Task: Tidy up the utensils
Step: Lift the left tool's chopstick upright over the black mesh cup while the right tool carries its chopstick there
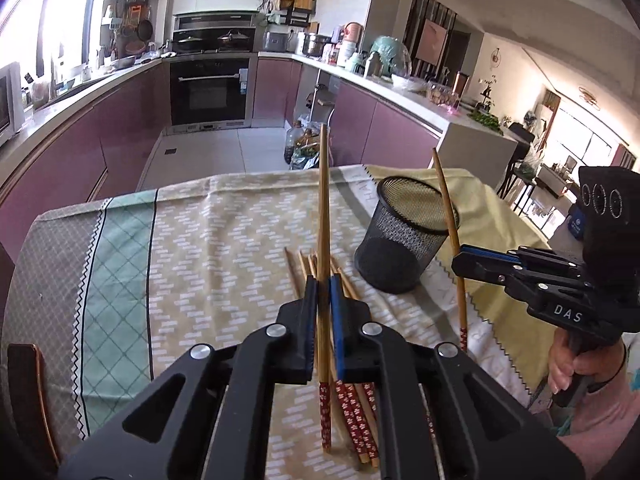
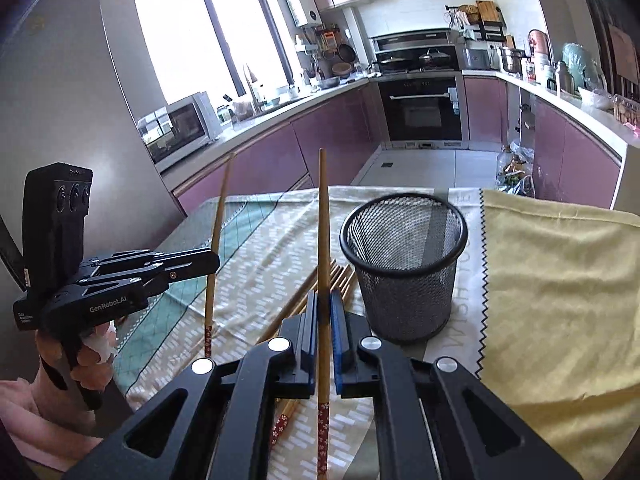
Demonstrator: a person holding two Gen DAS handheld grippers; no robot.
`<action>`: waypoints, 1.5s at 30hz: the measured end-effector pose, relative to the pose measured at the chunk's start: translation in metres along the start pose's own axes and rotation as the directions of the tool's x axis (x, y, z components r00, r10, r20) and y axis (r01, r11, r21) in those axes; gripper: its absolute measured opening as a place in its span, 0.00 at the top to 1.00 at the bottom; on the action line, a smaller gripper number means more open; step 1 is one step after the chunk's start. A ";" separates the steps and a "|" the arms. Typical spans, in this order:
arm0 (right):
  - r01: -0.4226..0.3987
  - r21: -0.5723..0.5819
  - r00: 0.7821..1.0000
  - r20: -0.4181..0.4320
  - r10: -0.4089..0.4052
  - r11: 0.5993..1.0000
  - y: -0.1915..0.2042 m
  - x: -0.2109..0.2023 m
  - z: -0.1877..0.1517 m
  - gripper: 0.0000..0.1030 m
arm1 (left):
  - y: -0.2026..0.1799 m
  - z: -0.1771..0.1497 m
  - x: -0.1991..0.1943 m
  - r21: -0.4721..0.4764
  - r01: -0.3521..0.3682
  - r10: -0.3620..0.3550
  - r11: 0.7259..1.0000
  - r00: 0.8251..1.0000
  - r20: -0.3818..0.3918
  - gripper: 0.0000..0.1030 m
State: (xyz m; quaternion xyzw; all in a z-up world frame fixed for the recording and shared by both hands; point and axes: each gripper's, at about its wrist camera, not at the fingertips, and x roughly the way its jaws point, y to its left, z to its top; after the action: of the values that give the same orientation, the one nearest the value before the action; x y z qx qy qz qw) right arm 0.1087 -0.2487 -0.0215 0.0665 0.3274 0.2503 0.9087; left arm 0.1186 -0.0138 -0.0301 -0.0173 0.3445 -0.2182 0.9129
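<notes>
Chopsticks [image 1: 352, 408] lie heaped on the tablecloth [image 1: 200, 240] just left of the mesh cup [image 1: 404, 236]. Your left gripper [image 1: 323, 284] pinches one upright; your right gripper [image 2: 324, 300] clamps another [image 2: 323, 240] upright.

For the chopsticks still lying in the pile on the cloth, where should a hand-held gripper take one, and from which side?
Grip a pile chopstick mid-shaft on the plain wood, coming down from above with the fingers straddling it crosswise. The sticks lie flat and close together on the tablecloth, so an outer stick is probably easiest. Both the left hand-held gripper and right hand-held gripper already hold one that way.
</notes>
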 end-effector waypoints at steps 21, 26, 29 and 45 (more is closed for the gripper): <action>0.007 -0.062 0.961 0.276 0.010 0.998 -0.025 -0.069 0.079 0.95 | -0.050 0.104 -0.057 0.049 0.163 -0.170 0.985 0.952 0.256 0.93; 0.038 -0.055 0.958 0.287 -0.021 0.998 -0.035 -0.066 0.092 0.95 | -0.067 0.118 -0.036 0.085 0.137 -0.153 0.987 0.961 0.231 0.93; 0.056 -0.056 0.969 0.245 -0.041 0.997 -0.041 -0.049 0.094 0.95 | -0.074 0.116 -0.010 0.090 0.136 -0.149 0.987 0.976 0.157 0.93; 0.060 -0.017 0.997 -0.041 -0.061 0.998 -0.057 0.032 0.084 0.94 | -0.066 0.089 0.080 0.105 0.092 -0.090 0.990 0.996 -0.022 0.93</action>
State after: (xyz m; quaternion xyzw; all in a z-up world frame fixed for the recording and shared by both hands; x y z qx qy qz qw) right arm 0.2057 -0.2791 0.0093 0.0441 0.3458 0.2265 0.9095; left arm 0.2037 -0.1168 -0.0001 0.0173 0.3390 -0.2776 0.8987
